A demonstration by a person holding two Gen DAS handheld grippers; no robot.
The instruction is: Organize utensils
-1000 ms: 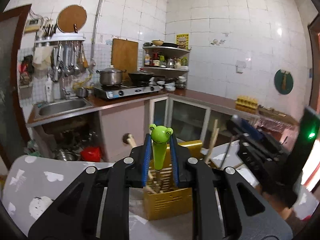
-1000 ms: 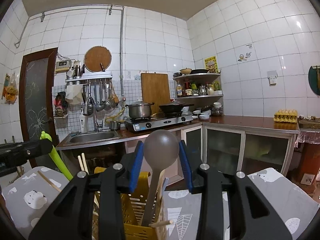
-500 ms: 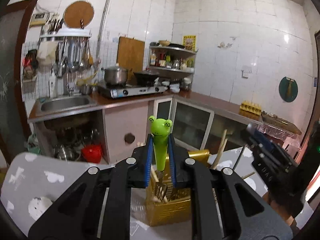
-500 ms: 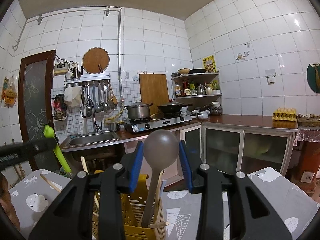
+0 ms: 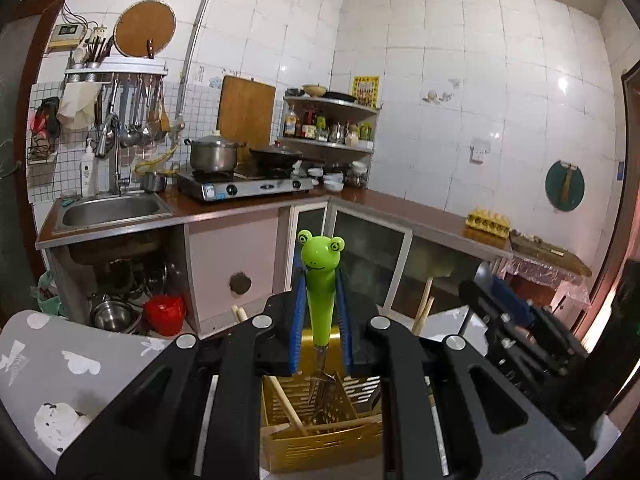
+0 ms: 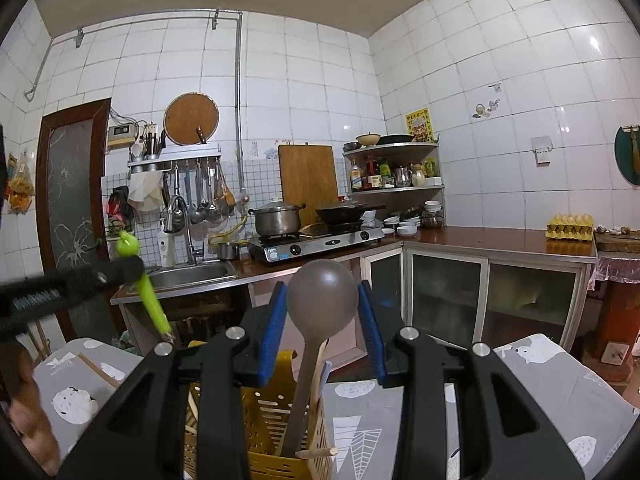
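Observation:
My left gripper (image 5: 320, 320) is shut on a green frog-headed fork (image 5: 320, 292). The fork hangs upright with its metal tines just above the yellow slotted utensil basket (image 5: 320, 444). In the right wrist view the fork (image 6: 152, 304) hangs tilted in the left gripper (image 6: 80, 280), left of the basket (image 6: 260, 420). My right gripper (image 6: 322, 312) is shut on the bowl of a grey-brown spoon (image 6: 322, 292), whose handle runs down into the basket. Wooden chopsticks (image 5: 288, 408) lie in the basket. The right gripper (image 5: 516, 320) shows at the right of the left wrist view.
The basket stands on a table under a grey patterned cloth (image 6: 560, 400). A loose chopstick (image 6: 98, 370) lies on the cloth at the left. Behind are a sink (image 5: 112, 208), a stove with pots (image 5: 244, 188) and a brown counter (image 5: 420, 216).
The left gripper has carried the frog fork sideways and a little higher, so its tines now show above the basket. The right gripper and the spoon have not moved.

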